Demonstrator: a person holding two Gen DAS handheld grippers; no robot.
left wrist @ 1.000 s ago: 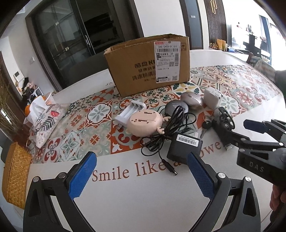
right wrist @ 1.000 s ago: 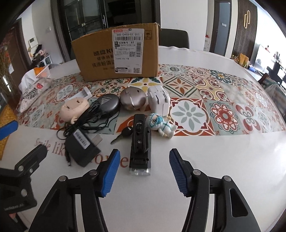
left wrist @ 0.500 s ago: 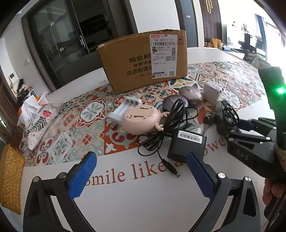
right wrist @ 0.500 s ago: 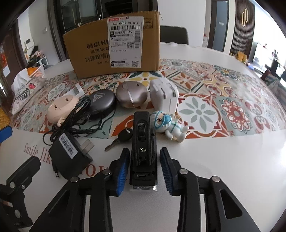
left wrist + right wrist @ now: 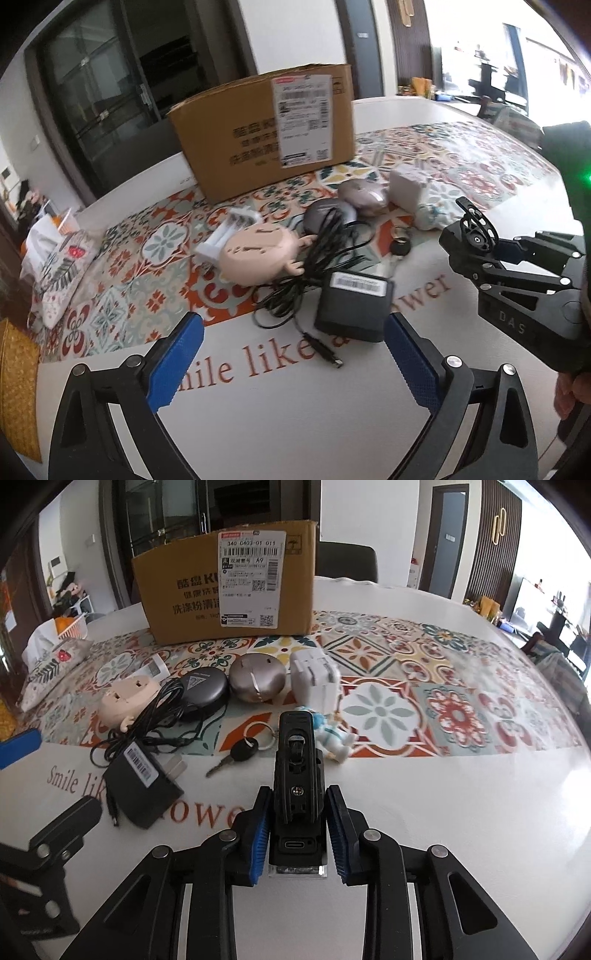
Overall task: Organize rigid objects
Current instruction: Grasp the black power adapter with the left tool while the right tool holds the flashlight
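Right wrist view: right gripper clenched on black bike light, above the tabletop's near edge.
Left wrist view: left gripper closing, nothing between.
Cardboard box: far edge.

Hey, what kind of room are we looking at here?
Probably a home dining or living area: a table under a patterned tablecloth, a dining chair behind the cardboard box, and glass doors beyond.
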